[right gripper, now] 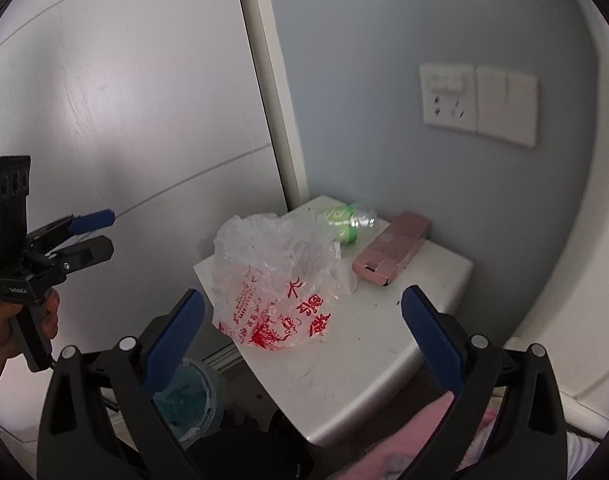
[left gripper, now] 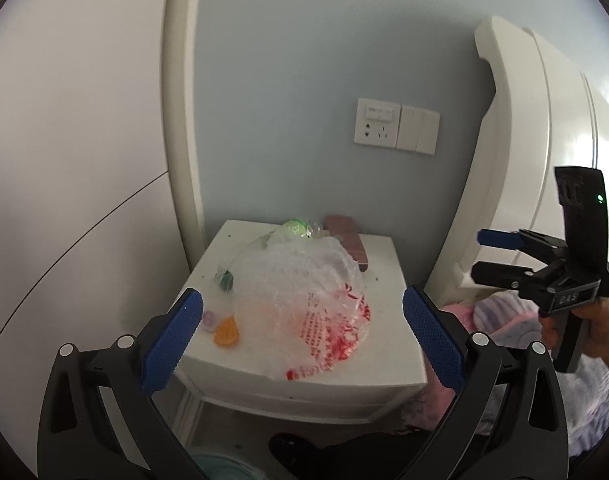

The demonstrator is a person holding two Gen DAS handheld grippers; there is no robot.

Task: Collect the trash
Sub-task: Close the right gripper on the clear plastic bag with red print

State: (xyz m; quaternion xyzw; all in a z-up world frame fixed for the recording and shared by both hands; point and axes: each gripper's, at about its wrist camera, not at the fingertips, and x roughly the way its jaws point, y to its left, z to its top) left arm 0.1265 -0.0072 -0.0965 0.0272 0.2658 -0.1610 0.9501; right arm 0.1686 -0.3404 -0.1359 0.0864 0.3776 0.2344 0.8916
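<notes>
Left wrist: both tools (left gripper: 302,330) apparently open, plastic bag (left gripper: 300,296) untouched.

A white bedside table (left gripper: 388,256) stands against a pale blue wall (left gripper: 304,80) bearing a socket panel (left gripper: 396,126).

One plastic bag (right gripper: 272,276), one green bottle (right gripper: 344,220), one pink box (right gripper: 392,252), two small wrappers (left gripper: 224,330), two hand-held grippers.

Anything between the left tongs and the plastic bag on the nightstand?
Nothing visible. The left tongs are open and face the bag with only bare nightstand top between them. The orange wrapper lies off to the left of the bag; the pink box lies behind it.
</notes>
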